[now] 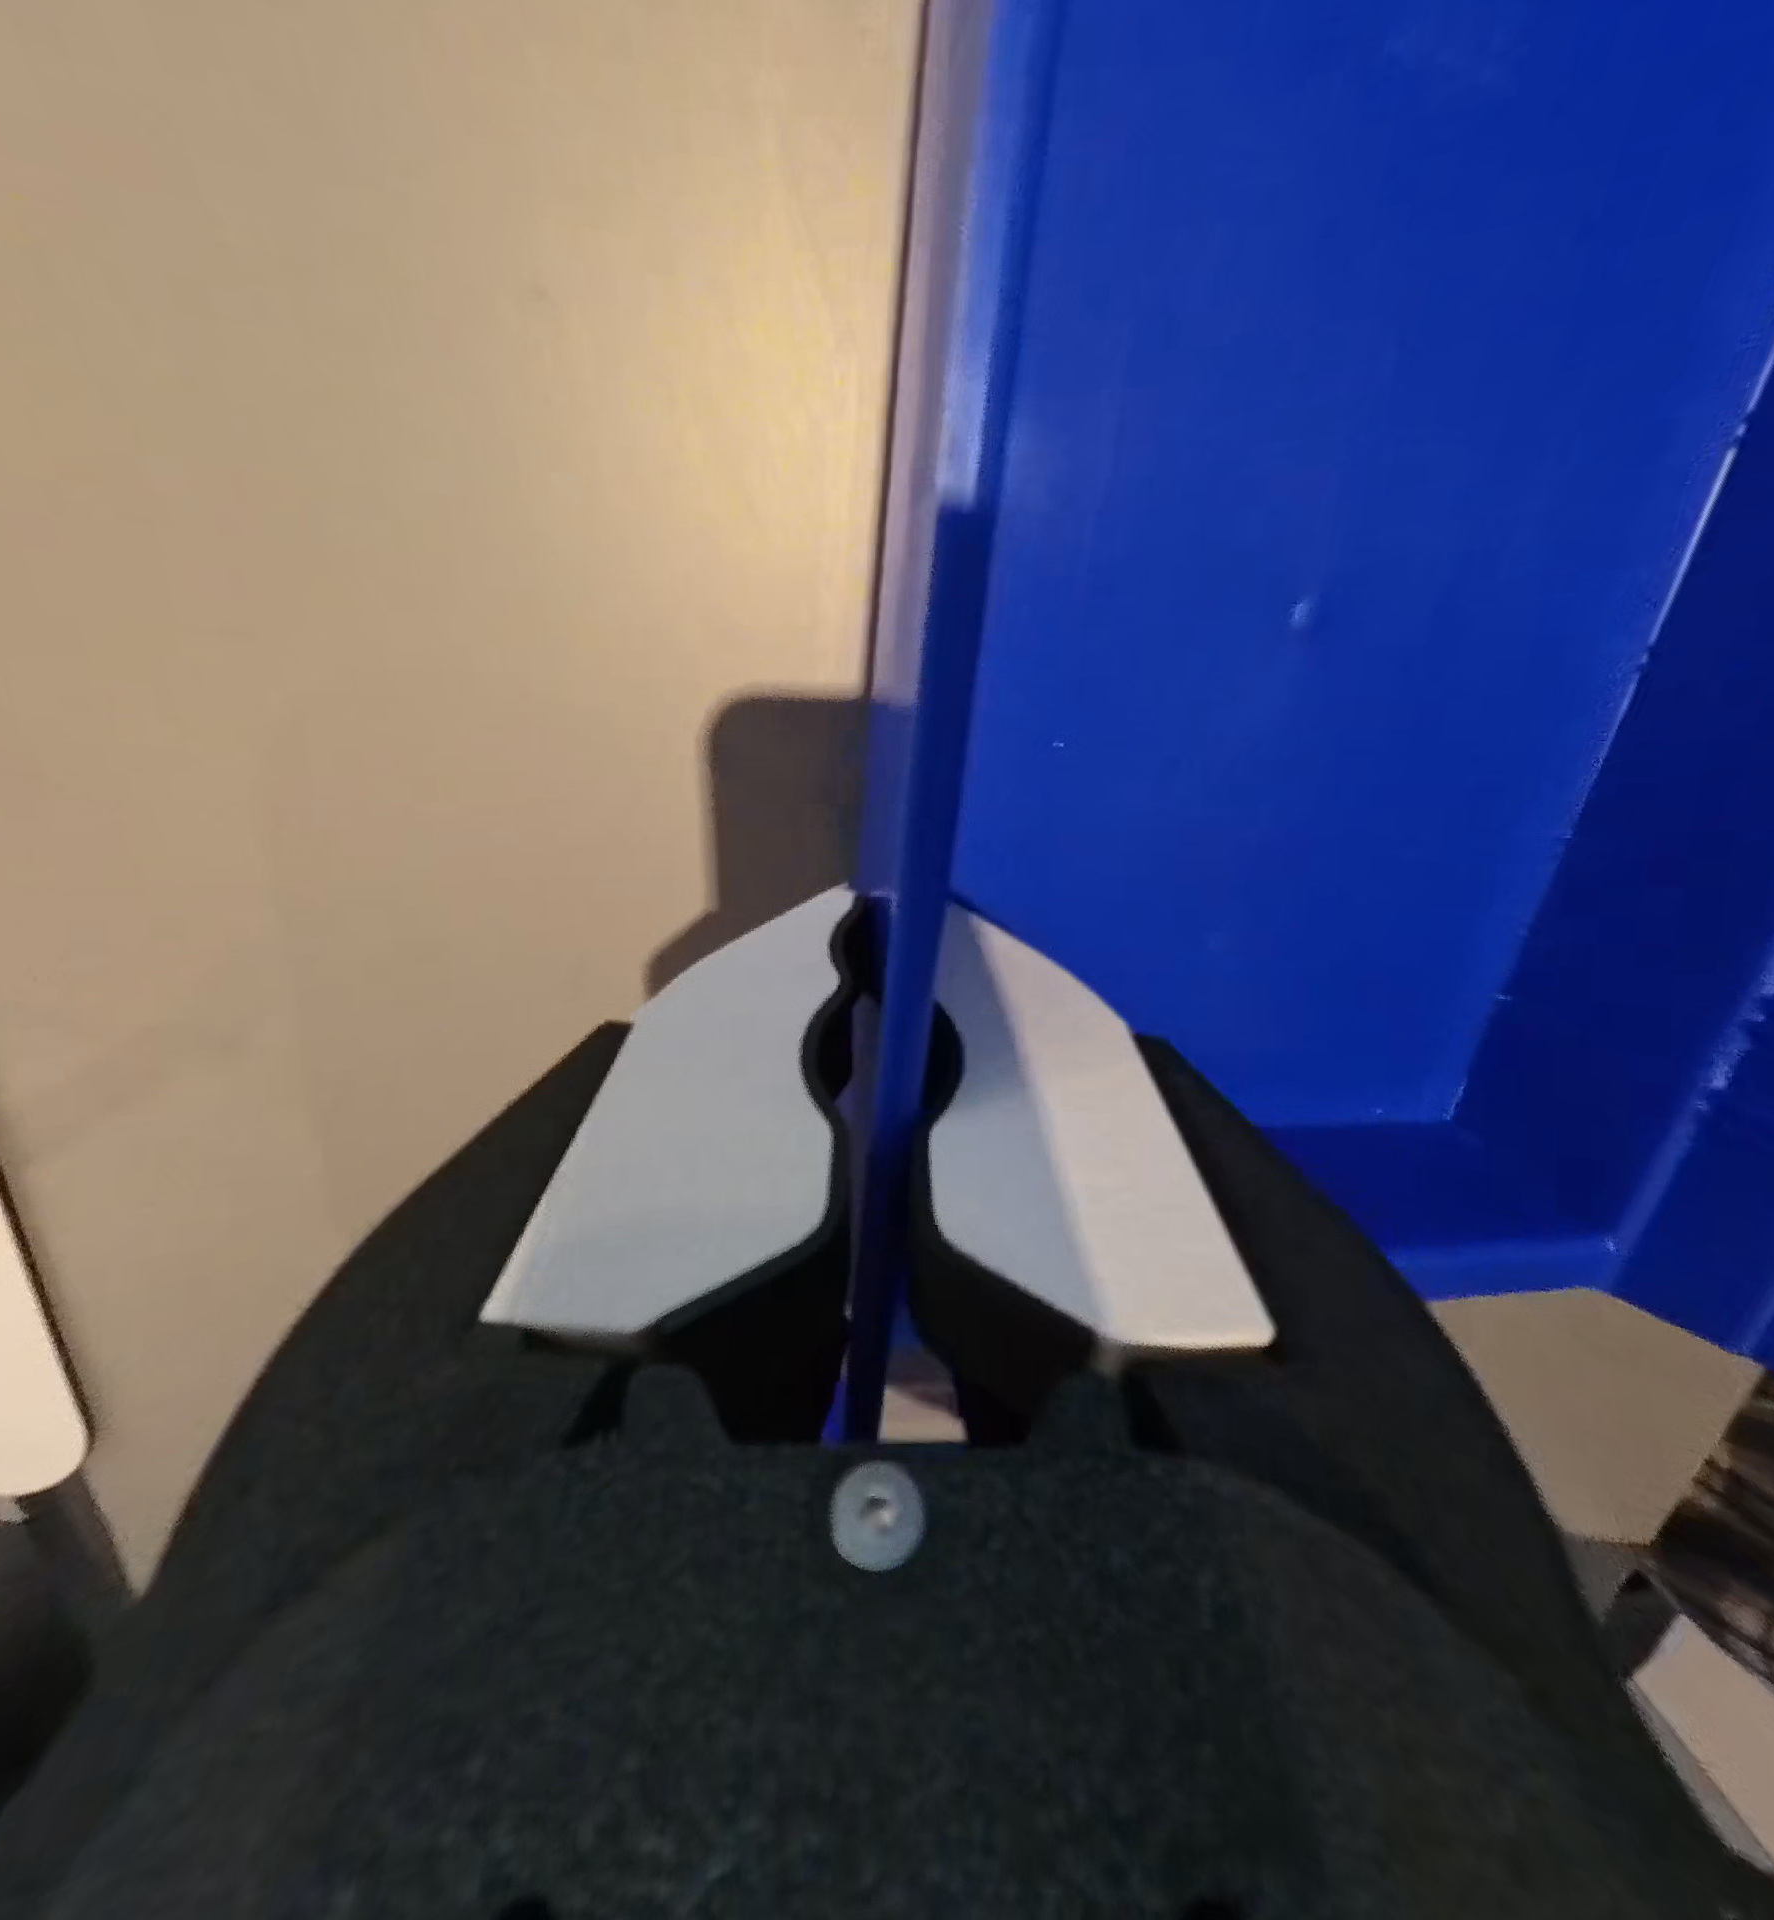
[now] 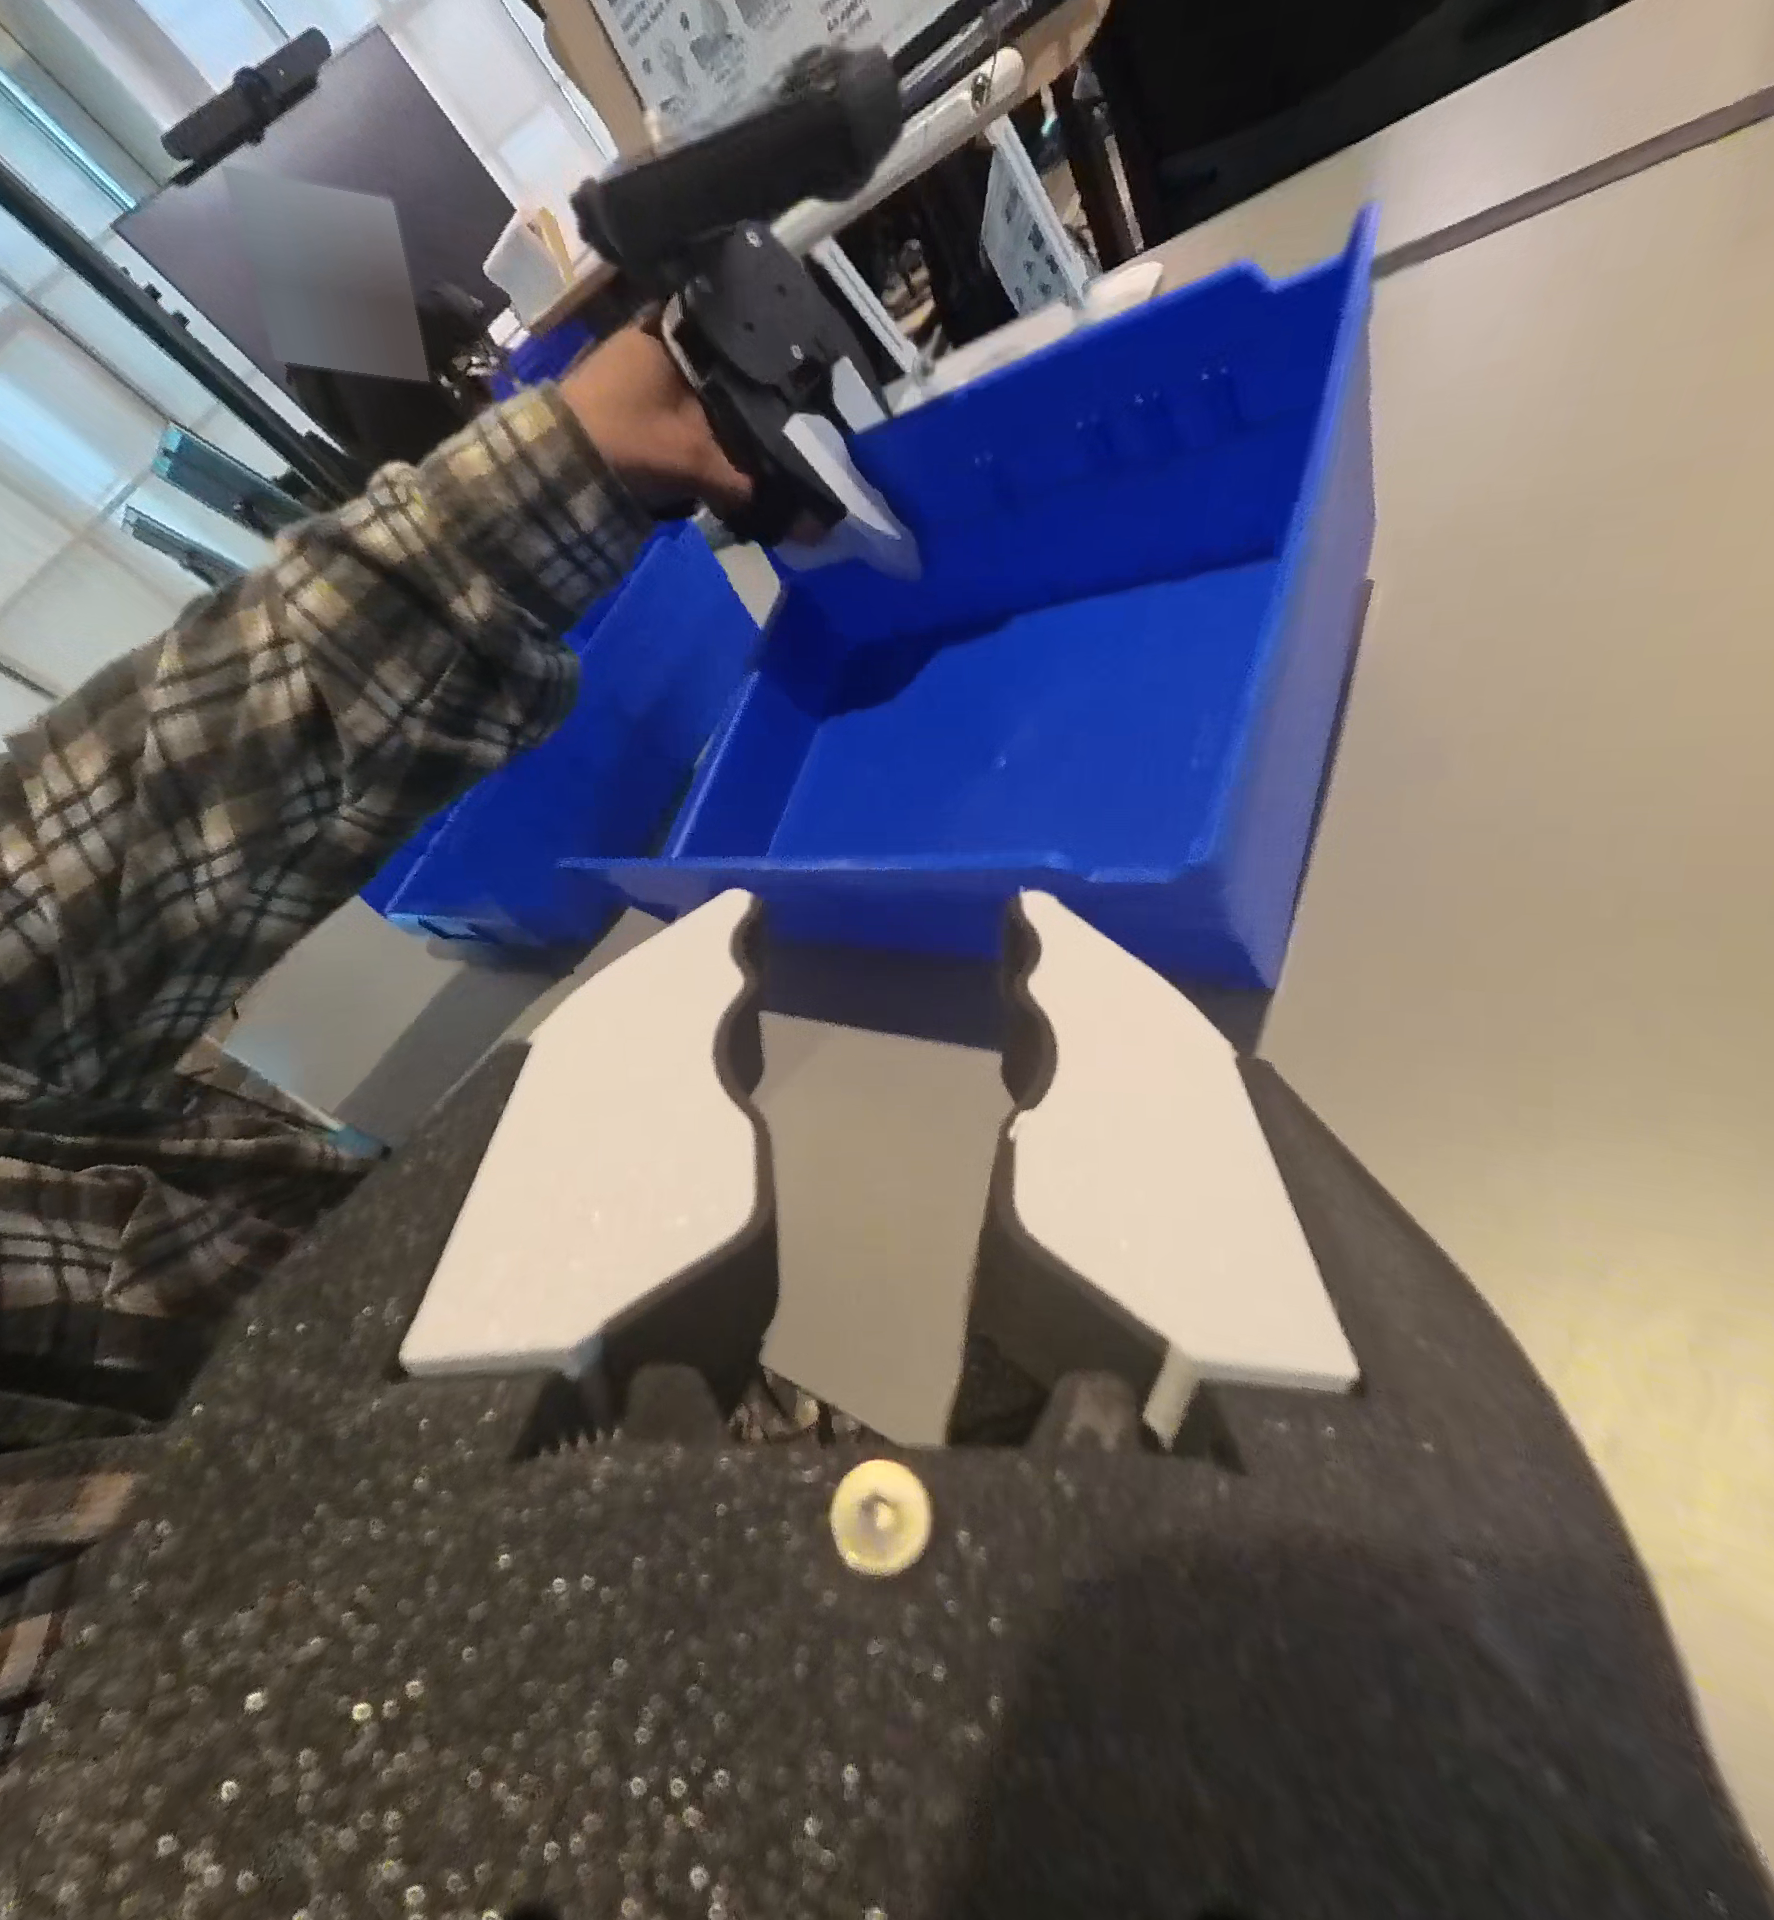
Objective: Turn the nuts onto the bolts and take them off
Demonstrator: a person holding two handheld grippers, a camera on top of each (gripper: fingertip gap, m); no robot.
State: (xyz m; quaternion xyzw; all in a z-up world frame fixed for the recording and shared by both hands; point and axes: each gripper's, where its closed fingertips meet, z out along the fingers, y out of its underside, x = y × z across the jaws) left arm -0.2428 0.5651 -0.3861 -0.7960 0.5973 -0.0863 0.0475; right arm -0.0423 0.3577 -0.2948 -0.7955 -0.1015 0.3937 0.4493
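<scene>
Right gripper (image 2: 883, 935), black body with pale grey finger plates, is held low over the beige surface (image 2: 1589, 935), just short of the near wall of the open rectangular blue plastic bin (image 2: 1018, 748). Jaws are spread wide; nothing is held between them. Only surface and the bin's front wall are seen through the gap.

Left gripper (image 1: 888, 977) is clamped on the thin edge of the bin's side wall (image 1: 909, 727); in the left wrist view the wall runs straight up between the nearly closed finger plates. From the right wrist view the same gripper (image 2: 867, 509) is seen on the far left wall of the bin, held by a hand (image 2: 654, 426) with a plaid sleeve (image 2: 291, 727). The bin looks tilted, its left side raised off the surface.

Bin interior, as far as visible, is bare: no nuts or bolts can be made out in either view. A second blue bin (image 2: 571, 790) sits just beside it on the left, contents hidden. A dark monitor (image 2: 343, 208) and cluttered desks are seen far behind.

Judged step: bin handling or setup, not threading; which end of the task this falls at cannot be told.

Next move, as judged: the bin needs to be set down flat and released by the left gripper, then the nuts and bolts located. The open right gripper is free for a first pick.
</scene>
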